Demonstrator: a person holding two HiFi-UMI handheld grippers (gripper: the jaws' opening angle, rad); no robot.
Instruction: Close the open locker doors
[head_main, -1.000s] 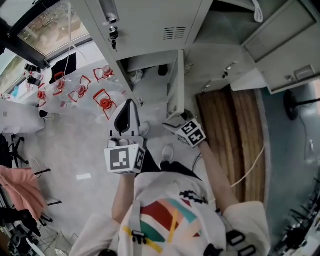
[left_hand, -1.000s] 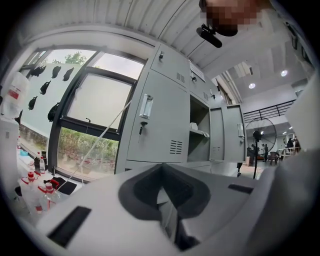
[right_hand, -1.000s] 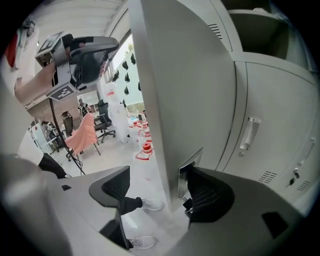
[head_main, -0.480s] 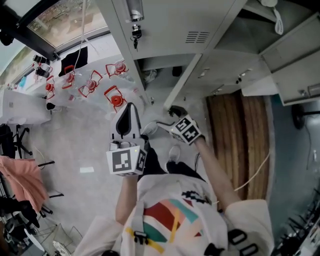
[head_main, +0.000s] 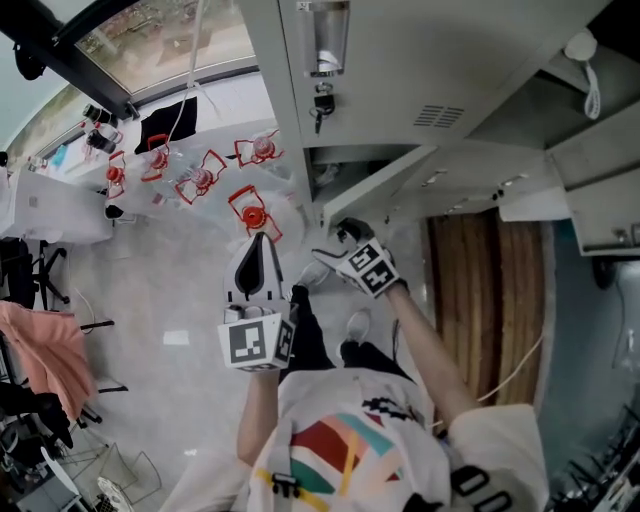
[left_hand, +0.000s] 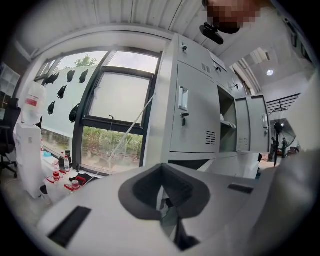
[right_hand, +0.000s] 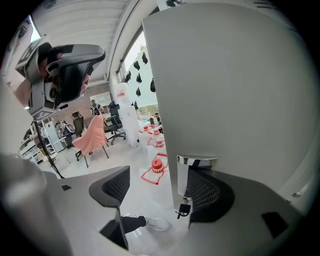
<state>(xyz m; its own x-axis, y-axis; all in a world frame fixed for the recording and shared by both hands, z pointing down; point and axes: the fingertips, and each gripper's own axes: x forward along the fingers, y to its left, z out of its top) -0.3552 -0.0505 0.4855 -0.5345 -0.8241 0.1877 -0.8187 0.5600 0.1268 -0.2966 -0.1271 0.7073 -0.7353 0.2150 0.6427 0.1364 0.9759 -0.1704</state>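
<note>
Grey lockers (head_main: 420, 60) fill the top of the head view. A low locker door (head_main: 385, 180) stands part open, seen edge-on. My right gripper (head_main: 345, 232) is at its free edge. In the right gripper view the door (right_hand: 225, 90) fills the right side, with its chrome handle (right_hand: 196, 170) and hanging key (right_hand: 183, 210) just in front of the right pad; my right gripper (right_hand: 160, 192) is open and grips nothing. My left gripper (head_main: 259, 240) hangs left of the door, shut and empty, its pads meeting in the left gripper view (left_hand: 161, 192).
More open locker doors (head_main: 600, 190) stand at the right, above a wooden slatted bench (head_main: 490, 280). Several red-framed items (head_main: 250, 212) lie on the floor near the window. A chair with pink cloth (head_main: 35, 355) is far left. The person's shoe (right_hand: 155, 224) is below the door.
The low locker door has swung from wide open toward the locker front. My right gripper went with its edge, up and left. My left gripper stayed shut.
</note>
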